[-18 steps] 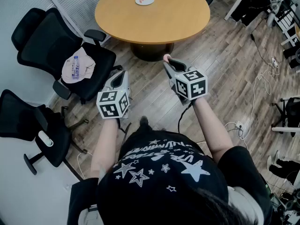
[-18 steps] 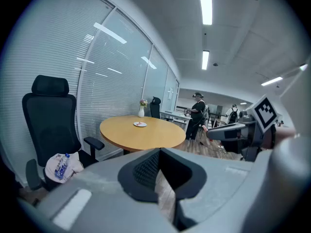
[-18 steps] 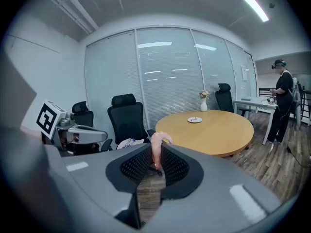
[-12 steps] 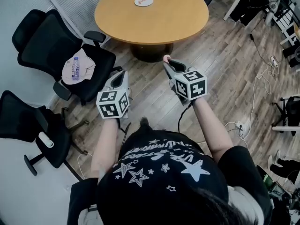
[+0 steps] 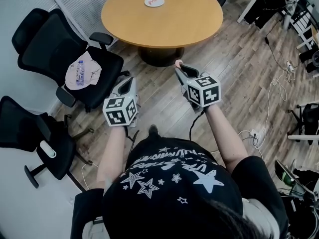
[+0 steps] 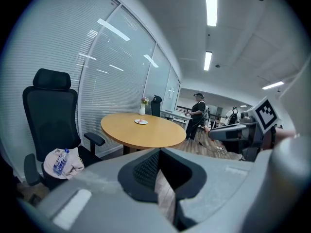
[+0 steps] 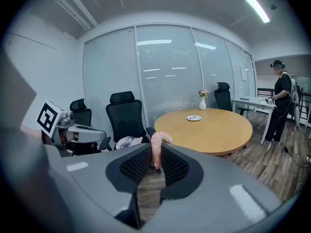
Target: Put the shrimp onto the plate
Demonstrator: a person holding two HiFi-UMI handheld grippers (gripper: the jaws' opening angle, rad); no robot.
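Two grippers hang above the wooden floor (image 5: pixel 239 78), short of the round table (image 5: pixel 169 24). Your right gripper (image 5: pixel 180 69) is clamped on the pink shrimp (image 7: pixel 156 149), which sticks up from between its pads. Your left gripper (image 5: pixel 130 79) holds nothing, its jaws a narrow gap apart. The plate (image 5: pixel 154 1) sits on the table's far side, well apart from both.
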